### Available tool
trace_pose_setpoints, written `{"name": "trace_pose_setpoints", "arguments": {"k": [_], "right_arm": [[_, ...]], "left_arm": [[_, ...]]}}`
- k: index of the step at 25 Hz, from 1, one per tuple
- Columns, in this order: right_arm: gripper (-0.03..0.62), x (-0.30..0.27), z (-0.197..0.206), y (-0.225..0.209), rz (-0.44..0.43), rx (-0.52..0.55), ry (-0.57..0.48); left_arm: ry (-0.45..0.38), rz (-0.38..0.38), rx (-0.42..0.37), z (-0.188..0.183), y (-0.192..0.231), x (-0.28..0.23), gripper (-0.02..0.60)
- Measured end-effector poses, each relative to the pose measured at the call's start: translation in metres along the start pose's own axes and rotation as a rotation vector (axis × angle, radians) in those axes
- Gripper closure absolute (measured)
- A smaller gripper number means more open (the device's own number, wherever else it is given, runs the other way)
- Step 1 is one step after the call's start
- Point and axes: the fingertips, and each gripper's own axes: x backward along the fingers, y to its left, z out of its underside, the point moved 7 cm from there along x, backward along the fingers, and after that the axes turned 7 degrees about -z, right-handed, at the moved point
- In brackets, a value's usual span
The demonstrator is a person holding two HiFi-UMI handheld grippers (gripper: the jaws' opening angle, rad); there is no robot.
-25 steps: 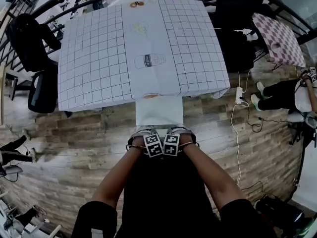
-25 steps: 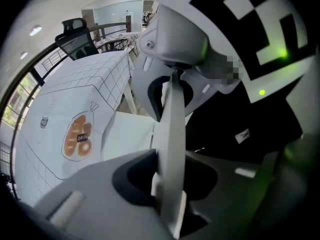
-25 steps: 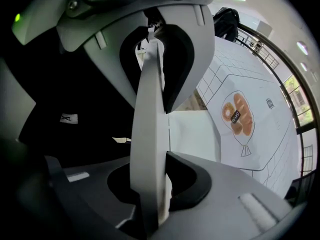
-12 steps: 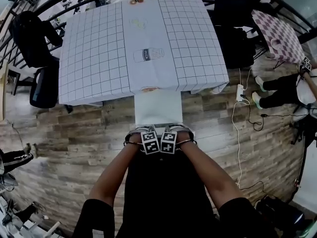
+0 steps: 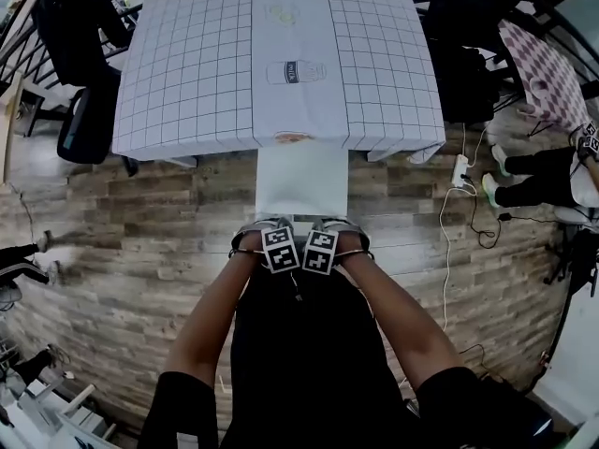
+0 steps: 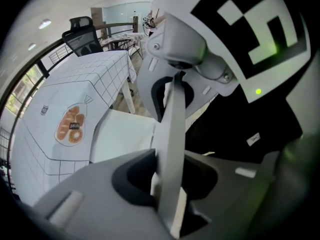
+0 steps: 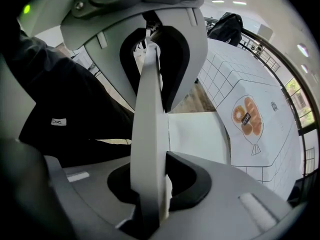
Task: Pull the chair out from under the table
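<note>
A white chair (image 5: 301, 181) stands partly out from under the table (image 5: 187, 73), which has a grid-patterned cloth with drawings on it. Both grippers hang side by side over the chair's back, pointing down. My left gripper (image 5: 273, 232) is shut on the backrest's top edge, which runs as a thin white slab (image 6: 172, 149) between its jaws. My right gripper (image 5: 329, 232) is shut on the same edge (image 7: 150, 134) a little to the right. The seat (image 6: 125, 134) (image 7: 197, 134) shows beyond the jaws, with the cloth's bread drawing (image 6: 72, 126) hanging over the table edge.
Black office chairs stand at the table's left (image 5: 84, 124) and right (image 5: 463, 73). A power strip with a white cable (image 5: 459, 171) lies on the wooden floor to the right. A seated person's legs (image 5: 533, 171) and a table with a checked cloth (image 5: 547, 73) are at the far right.
The chair has slid toward me with both grippers on its back. More of the white seat shows in front of the table edge.
</note>
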Motion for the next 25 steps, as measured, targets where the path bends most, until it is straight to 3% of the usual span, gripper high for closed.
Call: {"name": "trace_pose_setpoints", "arguments": {"k": [10, 17, 25], "right_arm": [[0.522, 0.012, -0.005, 0.034, 0.020, 0.045, 0.002], [0.522, 0.016, 0.002, 0.046, 0.025, 0.074, 0.015], [0.522, -0.005, -0.003, 0.055, 0.019, 0.052, 0.032]], "left_arm": [[0.012, -0.030, 0.002, 0.003, -0.033, 0.020, 0.486], [0.024, -0.022, -0.032, -0.006, -0.048, 0.025, 0.495], [-0.007, 0.000, -0.034, 0.010, -0.056, 0.008, 0.489]]}}
